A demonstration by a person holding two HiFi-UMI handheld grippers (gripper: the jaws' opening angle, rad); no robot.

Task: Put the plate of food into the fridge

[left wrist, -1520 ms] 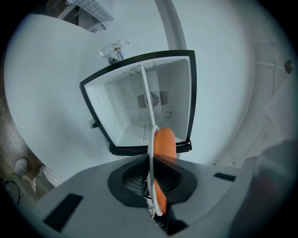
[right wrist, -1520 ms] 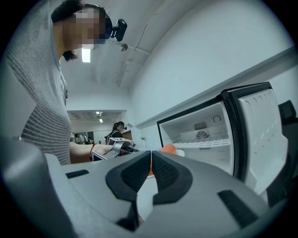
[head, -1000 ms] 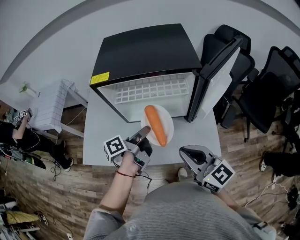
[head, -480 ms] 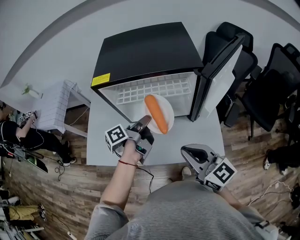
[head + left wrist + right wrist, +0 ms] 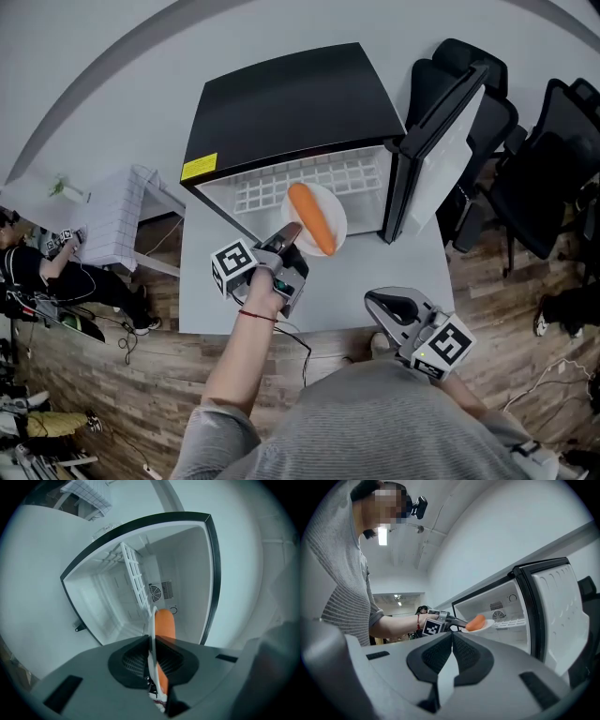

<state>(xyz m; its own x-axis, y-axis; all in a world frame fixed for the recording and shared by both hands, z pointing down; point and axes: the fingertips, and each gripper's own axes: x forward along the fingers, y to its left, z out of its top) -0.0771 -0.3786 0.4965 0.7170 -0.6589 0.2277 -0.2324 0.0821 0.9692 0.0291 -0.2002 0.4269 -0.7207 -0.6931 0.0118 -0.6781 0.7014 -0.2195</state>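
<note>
The black mini fridge (image 5: pixel 291 103) stands open, its door (image 5: pixel 441 141) swung to the right and a white wire shelf (image 5: pixel 309 183) inside. A white plate (image 5: pixel 336 217) carrying one long orange piece of food (image 5: pixel 312 217) hangs in the air at the fridge's opening. My left gripper (image 5: pixel 289 234) is shut on the plate's near rim; its jaws have just been opening a little, with the rim still between the pads. In the left gripper view the plate (image 5: pixel 151 630) shows edge-on with the food (image 5: pixel 164 625) beyond. My right gripper (image 5: pixel 384 305) hangs shut and empty near my body.
The fridge sits on a grey table (image 5: pixel 216 291). Black office chairs (image 5: pixel 525 178) crowd the right side behind the door. A white rack (image 5: pixel 112 220) stands at the left, and a person (image 5: pixel 28 272) sits on the floor at the far left.
My left gripper has carried the plate forward, from over the table to the fridge's opening. The right gripper has stayed where it was.
</note>
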